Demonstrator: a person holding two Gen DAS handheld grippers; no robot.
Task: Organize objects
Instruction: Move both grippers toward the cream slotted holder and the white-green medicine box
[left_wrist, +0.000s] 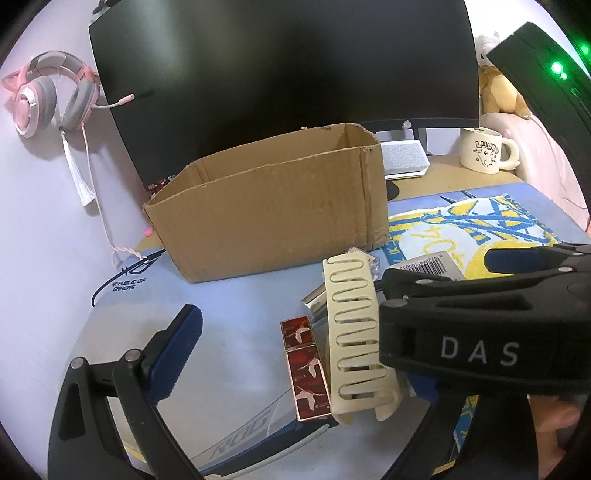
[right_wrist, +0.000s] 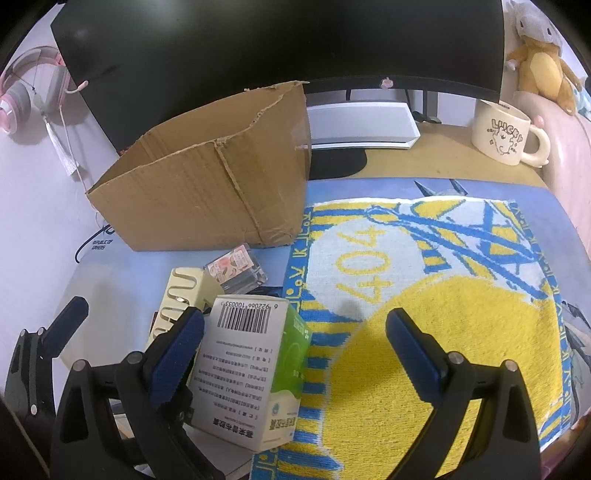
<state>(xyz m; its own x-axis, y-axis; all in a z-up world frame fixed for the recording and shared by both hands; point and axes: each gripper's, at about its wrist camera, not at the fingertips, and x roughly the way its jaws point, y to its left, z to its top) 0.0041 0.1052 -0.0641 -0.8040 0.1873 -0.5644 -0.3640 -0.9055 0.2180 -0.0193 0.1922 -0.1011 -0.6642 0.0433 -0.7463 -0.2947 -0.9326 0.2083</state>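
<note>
Right wrist view: wide-spread right claw (right_wrist: 295, 343) over white medicine box (right_wrist: 243, 373), towel (right_wrist: 424, 295).

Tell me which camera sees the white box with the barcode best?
The right wrist view. There the white box fills the lower middle, with its barcode, small print and green side all showing, between the open right gripper fingers. In the left wrist view only its barcode corner peeks out behind the right gripper.

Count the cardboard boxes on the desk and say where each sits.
1. The open cardboard box stands on the blue desk mat, in front of the monitor, left of the yellow towel. The small printed carton is not counted; others may be hidden.
</note>
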